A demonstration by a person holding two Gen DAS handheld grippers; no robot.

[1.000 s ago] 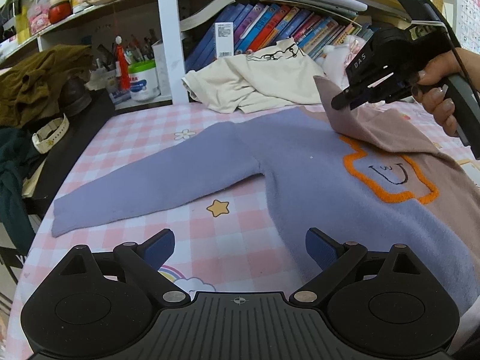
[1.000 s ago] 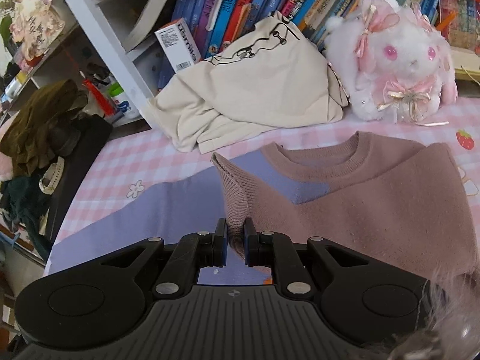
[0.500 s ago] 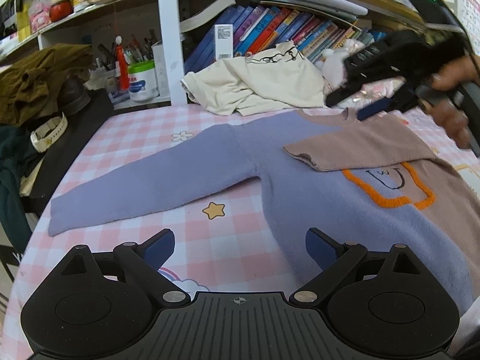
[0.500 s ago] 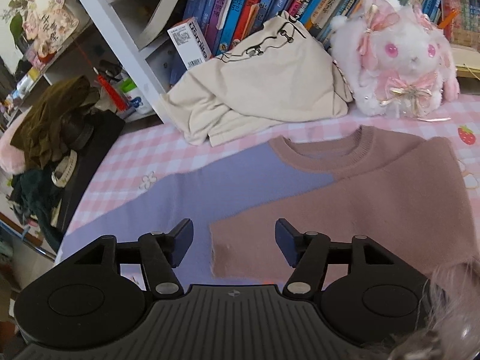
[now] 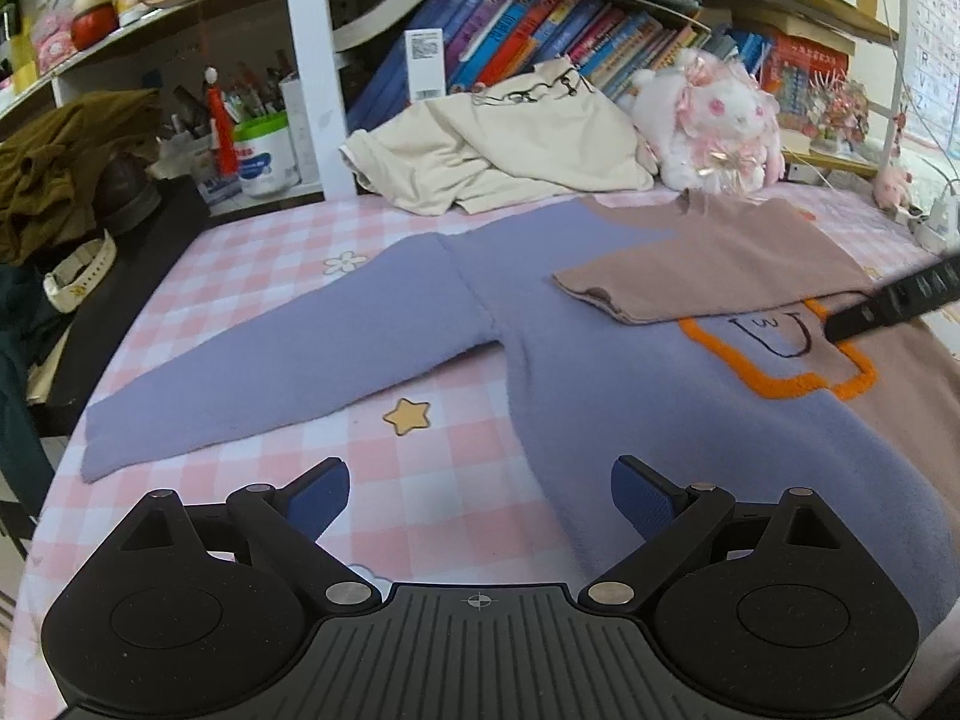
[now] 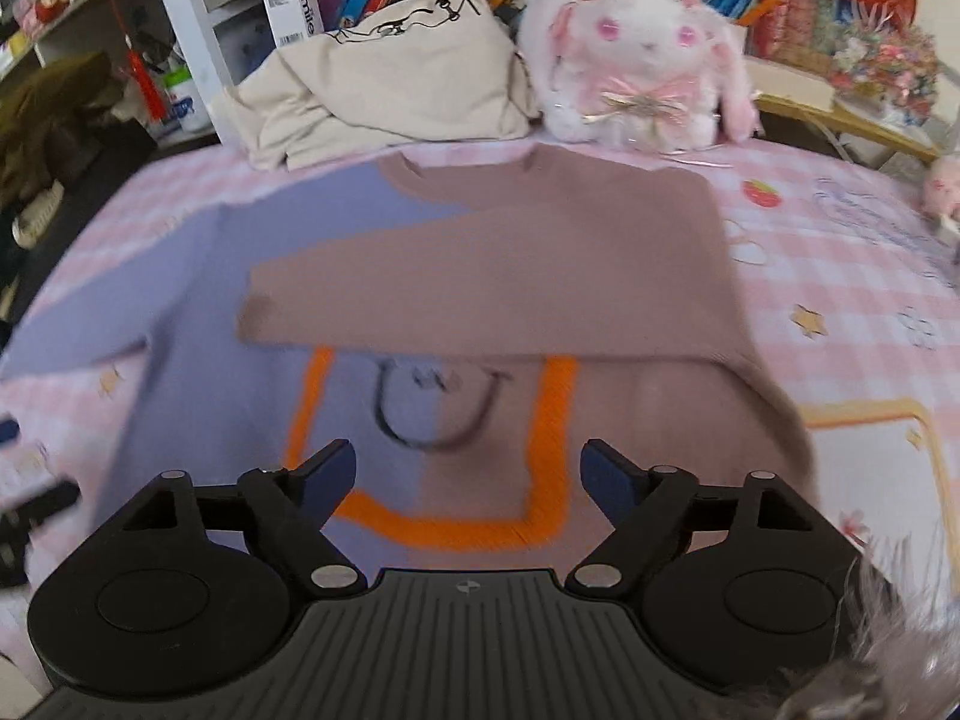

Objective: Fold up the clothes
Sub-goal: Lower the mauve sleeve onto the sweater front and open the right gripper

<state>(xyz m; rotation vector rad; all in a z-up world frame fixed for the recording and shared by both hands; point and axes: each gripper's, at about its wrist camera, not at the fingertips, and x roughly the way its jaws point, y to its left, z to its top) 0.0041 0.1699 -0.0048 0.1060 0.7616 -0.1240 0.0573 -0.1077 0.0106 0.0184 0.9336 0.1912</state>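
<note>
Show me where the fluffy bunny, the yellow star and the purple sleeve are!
bunny (image 6: 645,54), right wrist view, on its white face between the pink eyes.
yellow star (image 5: 408,415), left wrist view, on the middle of the star printed on the cloth.
purple sleeve (image 5: 288,354), left wrist view, on the middle of the spread-out sleeve.

A pink checked tabletop (image 5: 432,480) is seen, printed with stars. The two-tone sweater (image 5: 630,324) is spread flat across it; at twelve o'clock a cream garment (image 5: 510,150) is heaped, a plush rabbit (image 5: 708,120) set beside it.
</note>
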